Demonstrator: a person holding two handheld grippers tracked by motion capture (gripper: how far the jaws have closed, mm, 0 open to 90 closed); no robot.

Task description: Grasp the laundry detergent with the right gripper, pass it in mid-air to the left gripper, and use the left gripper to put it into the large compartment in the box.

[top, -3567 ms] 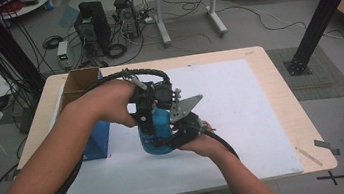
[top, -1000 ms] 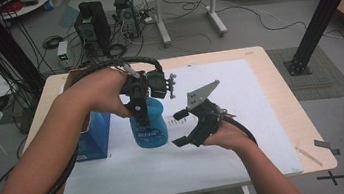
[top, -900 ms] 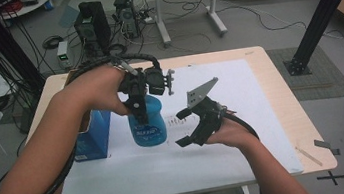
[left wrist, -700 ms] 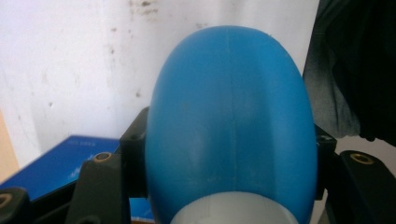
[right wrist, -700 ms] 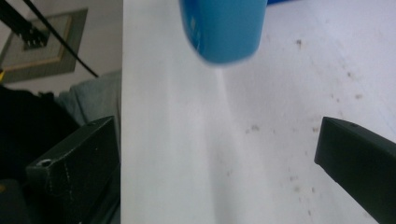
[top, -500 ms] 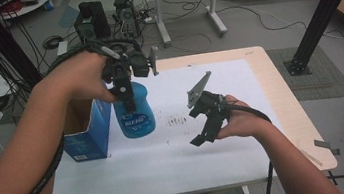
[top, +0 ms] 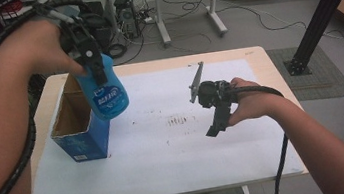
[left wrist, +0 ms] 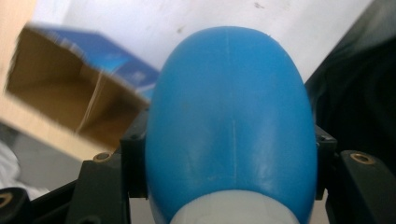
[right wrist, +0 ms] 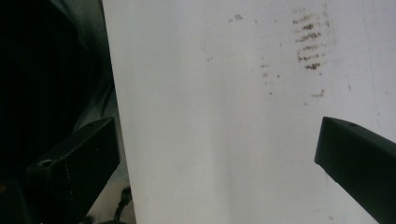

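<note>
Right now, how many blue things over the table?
2: blue bottle held up in the left gripper, and the open blue box standing at the table's left side.

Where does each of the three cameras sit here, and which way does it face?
High view: above the person's side, looking forward and down at the table; both forearms, left gripper, right gripper.
Left gripper view: on that gripper, looking along jaws clamping the blue bottle.
Right gripper view: looking down between open jaws at the white sheet.
Shared: bottle and open box, high and left.
</note>
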